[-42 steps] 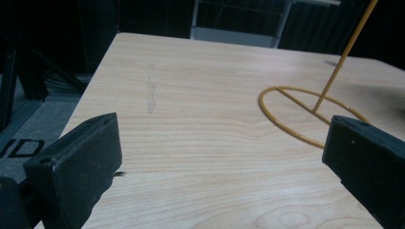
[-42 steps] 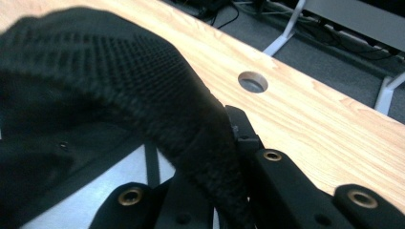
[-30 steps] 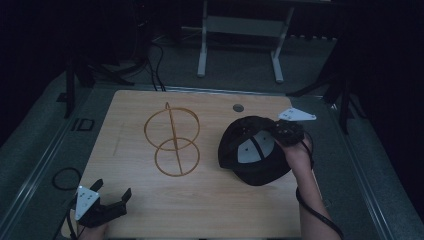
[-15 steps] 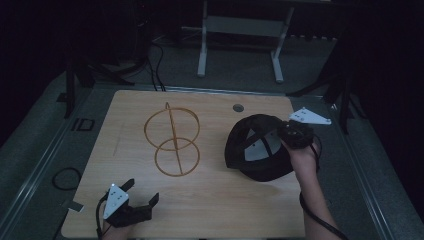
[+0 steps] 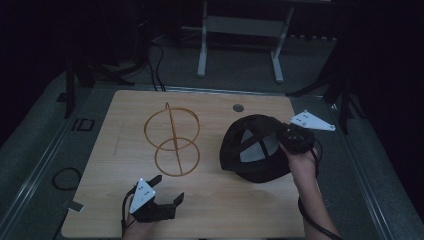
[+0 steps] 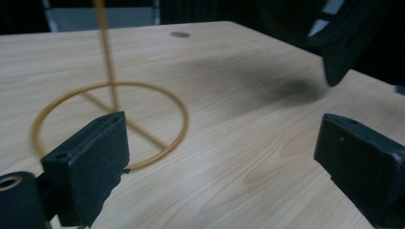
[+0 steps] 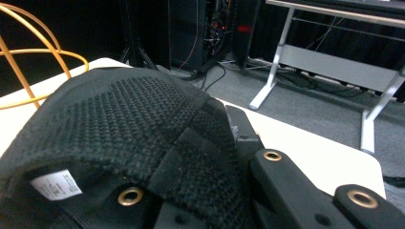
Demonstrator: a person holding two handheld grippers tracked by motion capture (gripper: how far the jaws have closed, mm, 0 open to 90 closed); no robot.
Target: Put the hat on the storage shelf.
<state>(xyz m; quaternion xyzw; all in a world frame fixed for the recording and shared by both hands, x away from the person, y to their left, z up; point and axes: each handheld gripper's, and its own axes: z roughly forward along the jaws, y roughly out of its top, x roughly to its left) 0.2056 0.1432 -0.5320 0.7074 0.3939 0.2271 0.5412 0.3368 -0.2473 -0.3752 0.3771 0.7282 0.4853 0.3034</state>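
A black mesh cap (image 5: 255, 150) is held tilted at the right of the wooden table (image 5: 230, 210), its inside and white label facing the camera. My right gripper (image 5: 281, 134) is shut on the cap's rear edge; in the right gripper view the cap (image 7: 119, 124) covers the jaws. A gold wire stand (image 5: 172, 140), two rings on a post, stands at the table's middle left. My left gripper (image 5: 170, 187) is open near the front edge, just short of the stand. In the left gripper view its pads (image 6: 90, 162) are wide apart with the stand's base ring (image 6: 185, 117) ahead.
A round grommet (image 5: 238, 107) sits at the table's far edge. Behind the table a white metal frame (image 5: 240, 30) stands on grey floor. A cable loop (image 5: 65, 177) lies on the floor at the left. Bare wood lies between stand and cap.
My left gripper has moved right and forward toward the stand. The right gripper has tilted the cap up, its inside now facing the camera.
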